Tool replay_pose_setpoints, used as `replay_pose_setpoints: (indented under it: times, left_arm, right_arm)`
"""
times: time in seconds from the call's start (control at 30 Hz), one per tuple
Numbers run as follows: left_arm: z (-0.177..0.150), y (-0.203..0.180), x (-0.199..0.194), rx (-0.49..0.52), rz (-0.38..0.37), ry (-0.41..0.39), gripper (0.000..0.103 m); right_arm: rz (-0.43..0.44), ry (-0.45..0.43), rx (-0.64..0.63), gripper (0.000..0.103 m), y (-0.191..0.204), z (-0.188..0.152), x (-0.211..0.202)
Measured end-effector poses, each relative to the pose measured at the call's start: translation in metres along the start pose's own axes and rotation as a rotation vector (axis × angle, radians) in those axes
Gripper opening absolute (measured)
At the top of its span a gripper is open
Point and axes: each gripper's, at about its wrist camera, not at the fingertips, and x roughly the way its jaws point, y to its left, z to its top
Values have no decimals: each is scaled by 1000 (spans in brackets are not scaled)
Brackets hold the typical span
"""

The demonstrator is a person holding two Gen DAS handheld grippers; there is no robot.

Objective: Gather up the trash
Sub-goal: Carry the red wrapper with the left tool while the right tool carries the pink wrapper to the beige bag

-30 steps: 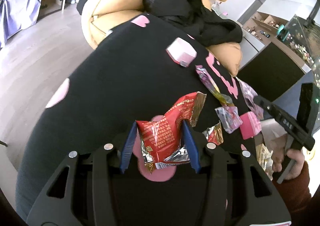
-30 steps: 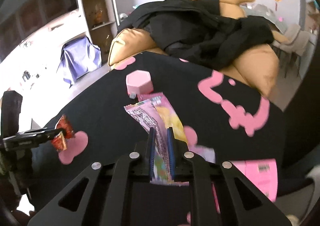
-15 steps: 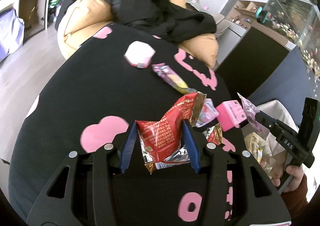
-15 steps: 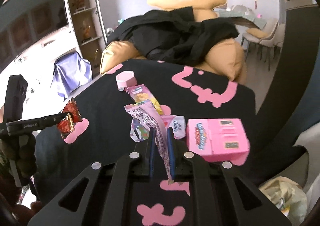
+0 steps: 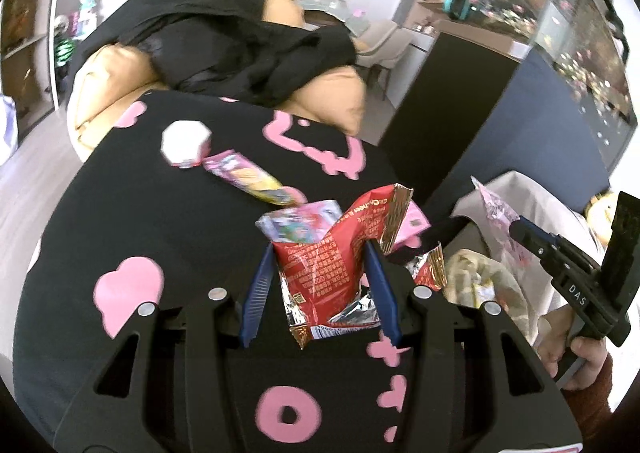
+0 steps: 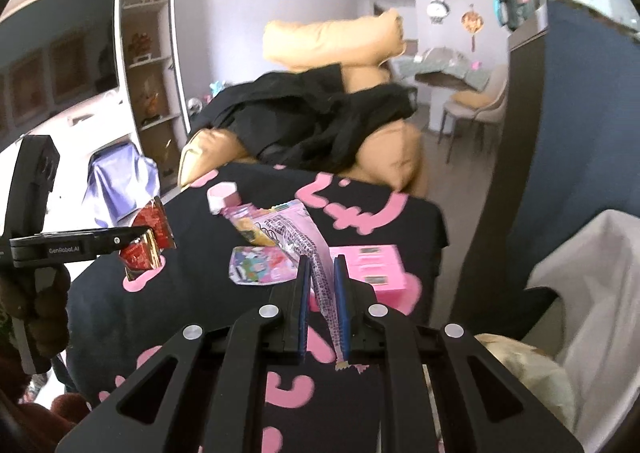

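In our left gripper (image 5: 320,285) the jaws are closed partway on a crumpled red snack wrapper (image 5: 332,261), held above the black tabletop (image 5: 152,213) with its pink shapes. Our right gripper (image 6: 321,305) has its jaws nearly together, pinching a thin pink patterned wrapper (image 6: 304,241) that sticks up between them. Just past the right gripper on the tabletop lie a flat pink box (image 6: 376,269) and a colourful small packet (image 6: 260,267), with a yellow-and-pink wrapper (image 5: 252,177) beyond and a pale pink hexagonal box (image 5: 185,141) farther back. Off the tabletop's right edge sits a white-lined bin (image 6: 592,293). Behind everything, black clothing (image 5: 224,49) drapes over a tan sofa (image 5: 336,101).
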Motion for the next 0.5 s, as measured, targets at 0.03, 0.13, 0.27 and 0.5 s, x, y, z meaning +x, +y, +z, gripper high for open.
replay_pose_setpoints:
  times: [0.03, 0.13, 0.27, 0.5]
  left_arm:
    - [1, -9, 1, 14, -6, 2, 44]
    - [1, -34, 7, 47, -30, 14, 44]
    - [-1, -74, 19, 100, -77, 44, 44]
    - [-18, -145, 49, 188, -189, 98, 44]
  right_arm:
    - [-8, -8, 4, 13, -4, 0, -5]
    - [-36, -33, 29, 13, -24, -5, -23]
    - [-84, -54, 67, 13, -52, -16, -48]
    - [-188, -78, 113, 13, -94, -37, -88]
